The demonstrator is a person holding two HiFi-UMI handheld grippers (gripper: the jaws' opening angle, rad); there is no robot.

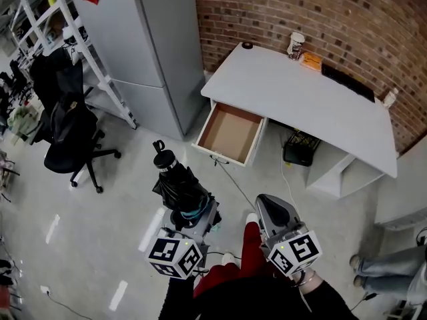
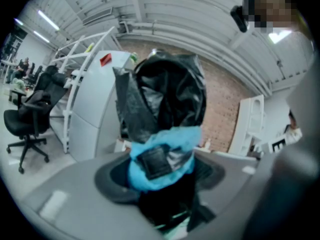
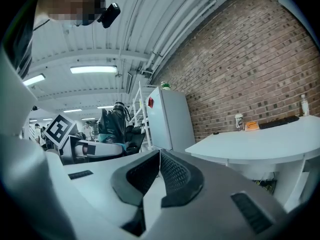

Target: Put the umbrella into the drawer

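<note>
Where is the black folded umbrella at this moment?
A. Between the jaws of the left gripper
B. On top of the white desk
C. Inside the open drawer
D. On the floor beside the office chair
A: in the left gripper view the umbrella is clamped between the jaws of the left gripper, and the head view shows the drawer open with nothing in it.

Brick wall (image 1: 300, 5), white desk (image 1: 293, 92), grey cabinet (image 1: 133, 32), black office chair (image 1: 70, 135), pale floor (image 1: 80, 232).

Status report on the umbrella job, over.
Left gripper shut on folded black umbrella. Right gripper shut, empty. Drawer open, empty, not yet reached. Nothing blocking its opening.
</note>
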